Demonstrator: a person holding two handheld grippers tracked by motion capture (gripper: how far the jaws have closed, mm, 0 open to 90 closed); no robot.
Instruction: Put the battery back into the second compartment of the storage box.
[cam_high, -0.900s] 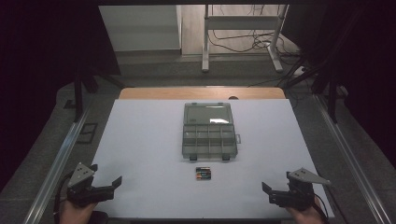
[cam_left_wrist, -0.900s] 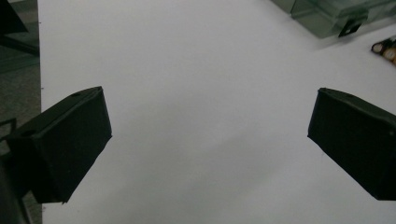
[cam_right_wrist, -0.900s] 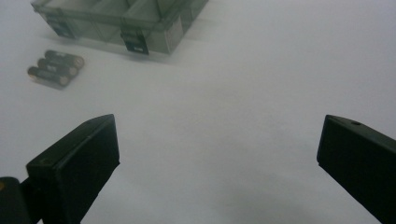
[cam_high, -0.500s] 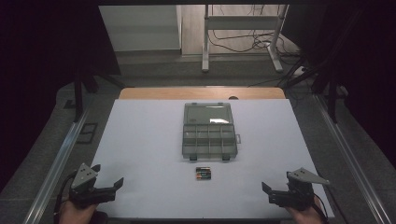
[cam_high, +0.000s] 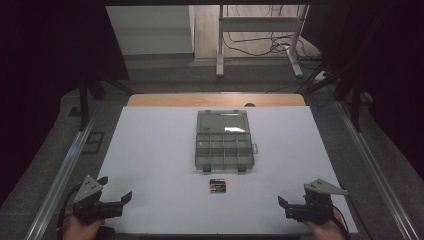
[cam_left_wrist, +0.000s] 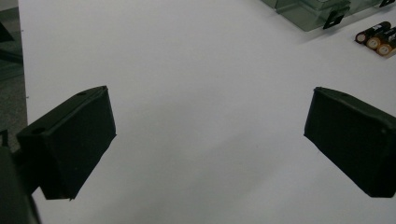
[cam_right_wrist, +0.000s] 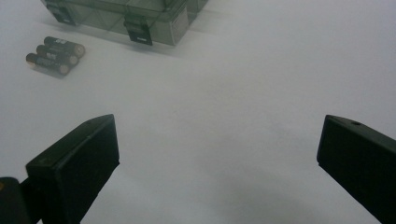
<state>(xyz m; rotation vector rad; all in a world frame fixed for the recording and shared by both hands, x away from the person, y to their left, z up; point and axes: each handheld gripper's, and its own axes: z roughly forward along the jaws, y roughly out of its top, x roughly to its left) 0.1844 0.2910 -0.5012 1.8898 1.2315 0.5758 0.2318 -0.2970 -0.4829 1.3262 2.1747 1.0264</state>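
The left gripper (cam_high: 116, 196) sits at the near left corner of the white table (cam_high: 150, 150), the right gripper (cam_high: 290, 207) at the near right corner. Both have jaws spread wide, holding nothing. Three batteries (cam_high: 217, 186) lie side by side between them, farther in, just before the open grey box (cam_high: 223, 145).

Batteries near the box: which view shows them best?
The right gripper view: all three batteries lie side by side, whole and close. In the left gripper view they sit cut off at the edge; the high view gives a small dark cluster.
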